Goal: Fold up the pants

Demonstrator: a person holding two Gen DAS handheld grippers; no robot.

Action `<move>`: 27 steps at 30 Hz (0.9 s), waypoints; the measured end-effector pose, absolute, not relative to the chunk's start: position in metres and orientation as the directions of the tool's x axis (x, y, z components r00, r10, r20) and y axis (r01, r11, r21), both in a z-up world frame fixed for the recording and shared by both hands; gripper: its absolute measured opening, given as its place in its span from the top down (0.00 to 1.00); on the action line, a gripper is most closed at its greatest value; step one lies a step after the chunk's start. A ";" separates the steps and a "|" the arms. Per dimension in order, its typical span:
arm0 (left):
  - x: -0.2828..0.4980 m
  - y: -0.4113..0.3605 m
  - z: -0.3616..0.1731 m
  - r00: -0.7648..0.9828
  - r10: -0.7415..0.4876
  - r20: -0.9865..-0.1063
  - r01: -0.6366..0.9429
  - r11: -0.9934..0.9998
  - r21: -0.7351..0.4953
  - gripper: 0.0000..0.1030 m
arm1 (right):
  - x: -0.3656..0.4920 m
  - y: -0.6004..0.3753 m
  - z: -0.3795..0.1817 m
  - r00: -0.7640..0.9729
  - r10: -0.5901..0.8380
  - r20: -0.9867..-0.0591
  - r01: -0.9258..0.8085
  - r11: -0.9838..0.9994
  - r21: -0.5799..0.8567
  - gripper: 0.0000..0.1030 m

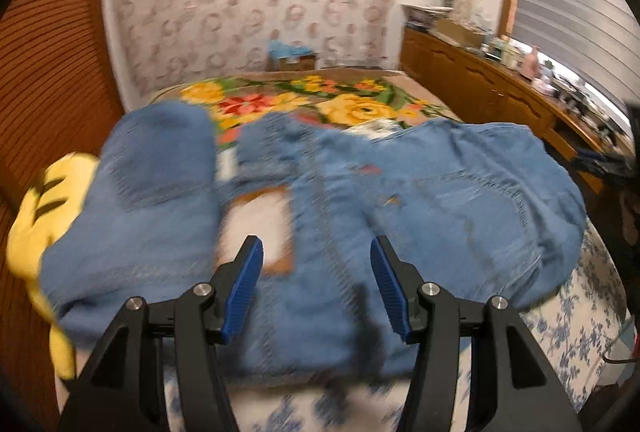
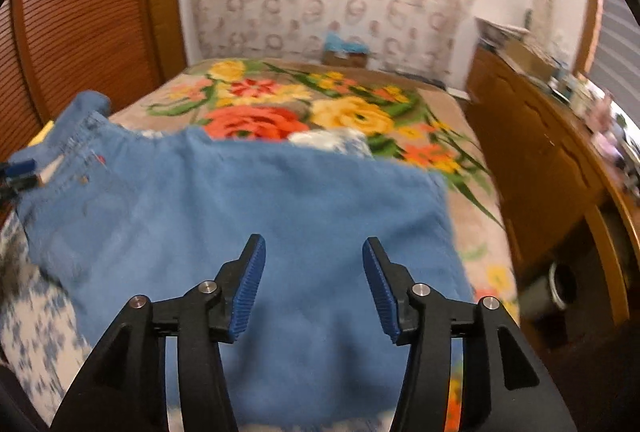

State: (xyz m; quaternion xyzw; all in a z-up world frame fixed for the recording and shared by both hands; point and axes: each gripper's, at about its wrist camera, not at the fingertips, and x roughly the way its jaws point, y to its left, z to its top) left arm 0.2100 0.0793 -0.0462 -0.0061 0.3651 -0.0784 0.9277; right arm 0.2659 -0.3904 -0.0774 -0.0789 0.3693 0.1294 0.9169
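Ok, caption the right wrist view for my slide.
Open right tongs hover over blue jeans spread on a floral bedspread.

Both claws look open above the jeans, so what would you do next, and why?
Probably lower the right gripper to pinch the near edge of the jeans. Both it and the left gripper are open and empty, and the jeans lie spread and rumpled on the bed, not yet neatly folded.

Blue denim pants (image 1: 340,199), rumpled on bed (image 2: 472,232)
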 end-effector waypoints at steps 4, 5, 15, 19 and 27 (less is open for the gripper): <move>0.191 0.097 -0.055 0.710 -0.098 -0.697 0.073 0.995 -0.066 0.46 | 0.246 -0.417 -0.093 0.687 0.166 -0.707 -0.247 0.969 -0.013 0.43; 0.189 0.099 -0.057 0.706 -0.090 -0.702 0.064 0.996 -0.064 0.46 | 0.243 -0.422 -0.097 0.688 0.155 -0.708 -0.230 0.973 -0.010 0.42; 0.186 0.096 -0.085 0.677 -0.097 -0.729 0.058 0.995 -0.079 0.46 | 0.230 -0.457 -0.112 0.684 0.120 -0.719 -0.155 0.988 0.017 0.38; 0.186 0.097 -0.088 0.683 -0.110 -0.722 0.067 0.994 -0.088 0.51 | 0.229 -0.471 -0.119 0.674 0.116 -0.730 -0.129 0.991 0.040 0.38; 0.185 0.096 -0.086 0.705 -0.100 -0.703 0.067 0.995 -0.075 0.68 | 0.229 -0.484 -0.134 0.652 0.140 -0.745 -0.109 0.990 0.091 0.35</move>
